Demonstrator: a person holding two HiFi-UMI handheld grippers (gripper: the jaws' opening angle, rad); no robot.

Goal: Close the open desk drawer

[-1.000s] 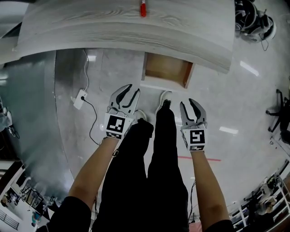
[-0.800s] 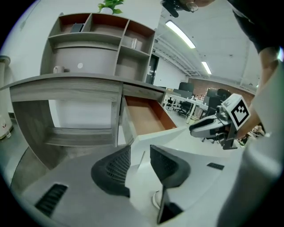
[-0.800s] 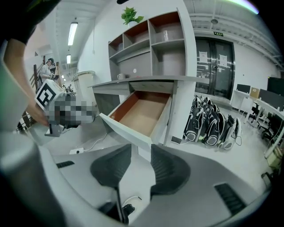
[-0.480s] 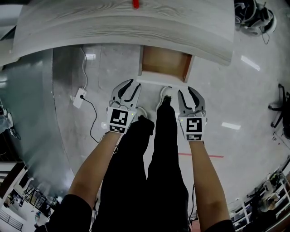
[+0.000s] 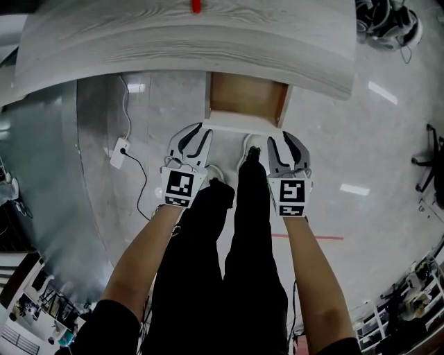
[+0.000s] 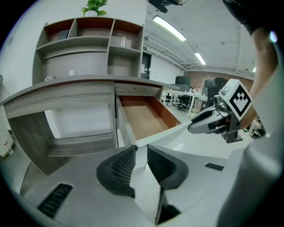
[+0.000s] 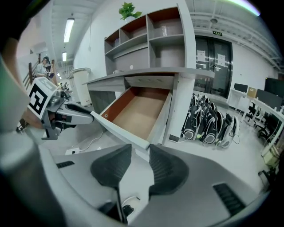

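Observation:
The open desk drawer point(image 5: 248, 97), with a brown wooden inside and a white front panel point(image 5: 243, 123), sticks out from under the pale wood-grain desk top point(image 5: 187, 35). My left gripper point(image 5: 198, 128) is at the panel's left end. Its jaws are closing, and the panel's corner point(image 6: 138, 141) shows in the narrow gap between the pads, which stand apart from it. At the panel's right end my right gripper point(image 5: 279, 135) is open, with the corner point(image 7: 141, 142) just ahead of its fingertips. Each gripper view also shows the other gripper point(image 6: 208, 126) point(image 7: 75, 116) at the far end.
My legs in black trousers point(image 5: 236, 229) stand between the arms, right below the drawer. A white power strip point(image 5: 118, 152) with a cable lies on the floor at left. A red object point(image 5: 196, 7) lies on the desk. Black bags point(image 7: 213, 124) lean right of the desk.
Both grippers have drawn closer to the drawer's front panel and now flank its two ends. The left jaws look a little narrower than half a second ago.

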